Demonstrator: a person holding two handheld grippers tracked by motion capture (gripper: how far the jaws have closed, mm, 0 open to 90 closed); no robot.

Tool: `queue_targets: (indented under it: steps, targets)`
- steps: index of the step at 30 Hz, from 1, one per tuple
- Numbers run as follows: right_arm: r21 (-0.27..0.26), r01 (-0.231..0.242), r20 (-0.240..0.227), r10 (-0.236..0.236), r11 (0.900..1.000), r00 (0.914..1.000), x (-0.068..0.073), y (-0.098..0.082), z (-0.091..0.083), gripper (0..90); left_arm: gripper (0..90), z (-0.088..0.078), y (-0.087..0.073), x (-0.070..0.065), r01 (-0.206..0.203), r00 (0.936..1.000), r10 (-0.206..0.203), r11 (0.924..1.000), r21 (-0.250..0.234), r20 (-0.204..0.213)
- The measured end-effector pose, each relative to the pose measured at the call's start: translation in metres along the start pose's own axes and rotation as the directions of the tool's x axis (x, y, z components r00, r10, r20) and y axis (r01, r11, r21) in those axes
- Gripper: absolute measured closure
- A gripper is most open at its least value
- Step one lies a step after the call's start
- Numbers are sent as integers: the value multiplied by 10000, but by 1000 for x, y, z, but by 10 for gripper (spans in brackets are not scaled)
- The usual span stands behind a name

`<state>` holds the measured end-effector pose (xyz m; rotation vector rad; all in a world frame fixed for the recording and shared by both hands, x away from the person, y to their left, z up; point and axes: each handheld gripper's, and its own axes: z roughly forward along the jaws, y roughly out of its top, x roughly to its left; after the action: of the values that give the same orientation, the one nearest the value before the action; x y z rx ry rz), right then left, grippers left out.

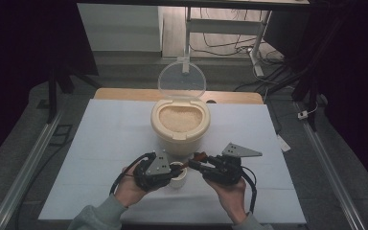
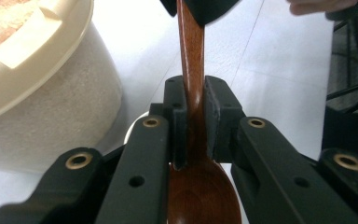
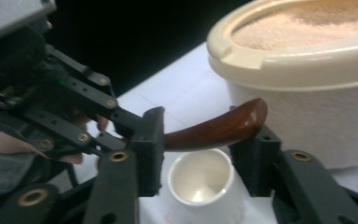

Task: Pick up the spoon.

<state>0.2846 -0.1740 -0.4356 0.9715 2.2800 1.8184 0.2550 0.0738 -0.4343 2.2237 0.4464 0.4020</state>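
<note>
In the high view, the left hand-held gripper [image 1: 168,167] and the right hand-held gripper [image 1: 196,162] meet at the near middle of the table [image 1: 105,143], just in front of the cream rice container [image 1: 180,125], whose clear lid [image 1: 182,79] stands open at the far side. Between the two, a small white cup [image 1: 177,176] stands on the table, and the brown wooden spoon [image 1: 188,164] bridges them above it.

In the left gripper view, the left hand-held gripper [image 2: 196,119] is pressed onto the wooden spoon [image 2: 193,93], pinching its neck just above the bowl; the handle runs away from it to the other gripper at the far end. The rice container [image 2: 46,98] sits at the left.

In the right gripper view, the right hand-held gripper [image 3: 200,156] has its jaws on either side of the spoon's handle end [image 3: 223,127]; the far pad sits just beside the wood, and I cannot tell whether it presses. The white cup [image 3: 200,182] stands below.
</note>
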Motion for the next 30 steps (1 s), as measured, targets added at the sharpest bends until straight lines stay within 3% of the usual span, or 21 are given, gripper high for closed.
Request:
queue_targets:
  steps: [6, 12, 19, 21, 24, 27, 30]
  targets:
    - [-404, -158, -689, 130, 9991, 9975, 0, 3, -3, 726, 793, -2, 2, -2, -196, 9996, 197, 9998, 40, -191]
    - [-546, -699, -1499, 610, 9961, 9868, -2, 2, -4, 816, 793, -2, 2, -3, -256, 9995, 257, 9997, 45, -192]
    - [-750, -460, -1602, 335, 9961, 9865, 0, 2, -4, 827, 784, -1, 2, -3, -133, 9999, 133, 9999, -34, -98]
    - [-960, -391, -1662, 227, 9946, 9858, 0, 2, -5, 829, 754, -2, 1, -1, 45, 10000, -45, 9999, -132, -18]
    - [-1197, -416, -1701, 208, 9919, 9852, -2, 2, -9, 829, 641, -3, -1, 2, 422, 9991, -420, 9989, -214, 93]
    - [-1392, -638, -1861, 371, 9882, 9818, -6, 3, -14, 829, 541, -9, -7, 5, 1004, 9945, -990, 9941, -416, 354]
    - [-1463, -437, -1703, 184, 9883, 9852, -7, 5, -17, 829, 460, -20, -17, 7, 1544, 9879, -1533, 9858, -654, 217]
